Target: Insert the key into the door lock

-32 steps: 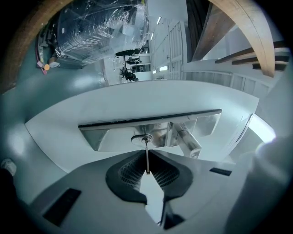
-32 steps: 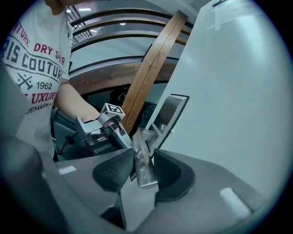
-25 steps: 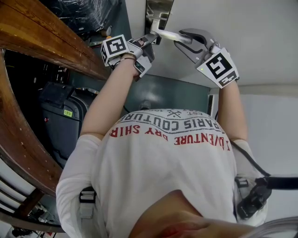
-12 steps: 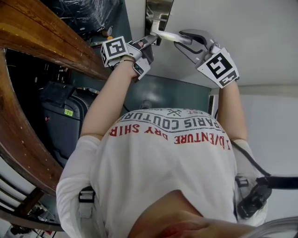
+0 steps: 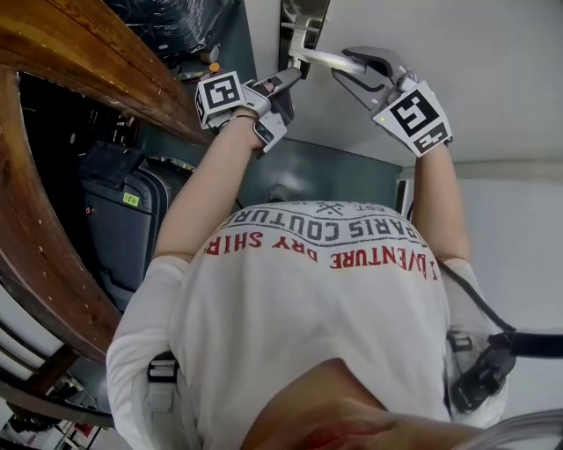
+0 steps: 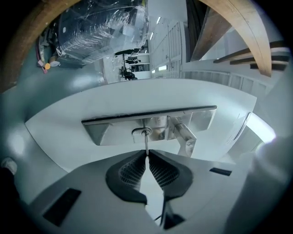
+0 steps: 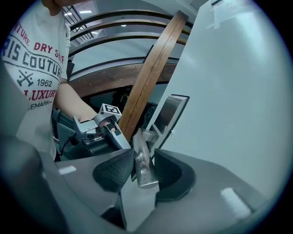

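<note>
- The left gripper's (image 6: 146, 154) fingers (image 6: 132, 171) are pressed nearly together on the key (image 6: 146, 145). Only its thin metal blade shows past the tips.
- The blade runs straight ahead from the fingers to the keyhole (image 6: 142, 132). The tip meets the keyhole, but how deep it sits cannot be told.
- The keyhole is in a silver lock plate (image 6: 110, 130) on the white door (image 6: 68, 123), just left of the handle's root.
- The right gripper's (image 7: 144, 156) fingers (image 7: 116, 171) hold the door handle (image 7: 143, 167), one pad on each side of the metal lever near its free end.
- In the head view the handle (image 5: 327, 60) sticks out from the plate (image 5: 302, 16) toward the right gripper (image 5: 352, 75). The left gripper (image 5: 283, 83) reaches in just below the plate.
- Both arms are raised to the door, and each gripper carries its marker cube near the wrist.
- A curved wooden beam (image 5: 79, 61) runs along the left, with a dark suitcase (image 5: 119, 228) under it.
</note>
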{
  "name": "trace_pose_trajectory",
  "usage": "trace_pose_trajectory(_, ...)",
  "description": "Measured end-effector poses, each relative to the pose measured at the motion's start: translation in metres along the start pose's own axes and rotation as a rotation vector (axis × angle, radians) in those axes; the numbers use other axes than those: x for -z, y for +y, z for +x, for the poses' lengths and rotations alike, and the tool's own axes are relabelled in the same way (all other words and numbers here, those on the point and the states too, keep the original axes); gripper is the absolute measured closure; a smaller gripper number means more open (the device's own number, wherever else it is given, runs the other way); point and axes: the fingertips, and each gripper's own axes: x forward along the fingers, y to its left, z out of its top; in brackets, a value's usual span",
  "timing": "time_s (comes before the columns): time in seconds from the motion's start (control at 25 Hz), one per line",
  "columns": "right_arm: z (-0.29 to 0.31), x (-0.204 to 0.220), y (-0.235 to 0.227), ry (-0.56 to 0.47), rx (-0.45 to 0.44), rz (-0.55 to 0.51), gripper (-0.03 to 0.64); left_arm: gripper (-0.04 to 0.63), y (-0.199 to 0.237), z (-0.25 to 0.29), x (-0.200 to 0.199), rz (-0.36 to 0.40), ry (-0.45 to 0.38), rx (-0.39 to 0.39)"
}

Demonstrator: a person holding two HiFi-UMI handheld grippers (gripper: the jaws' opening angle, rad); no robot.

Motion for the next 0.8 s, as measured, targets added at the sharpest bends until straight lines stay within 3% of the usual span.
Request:
trace_pose_trajectory(0.4,0.001,-0.001,0.0,-0.005,0.0,0.002,0.486,0.574,-0.001,0.001,-0.001,0.034,-0.009,-0.02)
trace_pose_trajectory(0.52,-0.003,-0.003,0.0,-0.044,0.022,0.047,0.477,0.572,0.0,-0.001,0.002,0.048,0.003,-0.018)
trace_pose_trajectory(0.6,-0.011,0.0,0.0,-0.051,0.067,0.071,0.454,0.526,0.004,-0.008,0.01,0.064,0.011,-0.036)
trace_pose_trajectory(0.72,-0.041,0.008,0.012,-0.056,0.131,0.133,0.454,0.514,0.001,-0.032,0.037,0.12,0.019,-0.03)
trace_pose_trajectory(0.8,-0.07,0.005,0.043,-0.129,0.075,0.259,0.459,0.515,-0.02,-0.05,0.068,0.251,0.039,0.017)
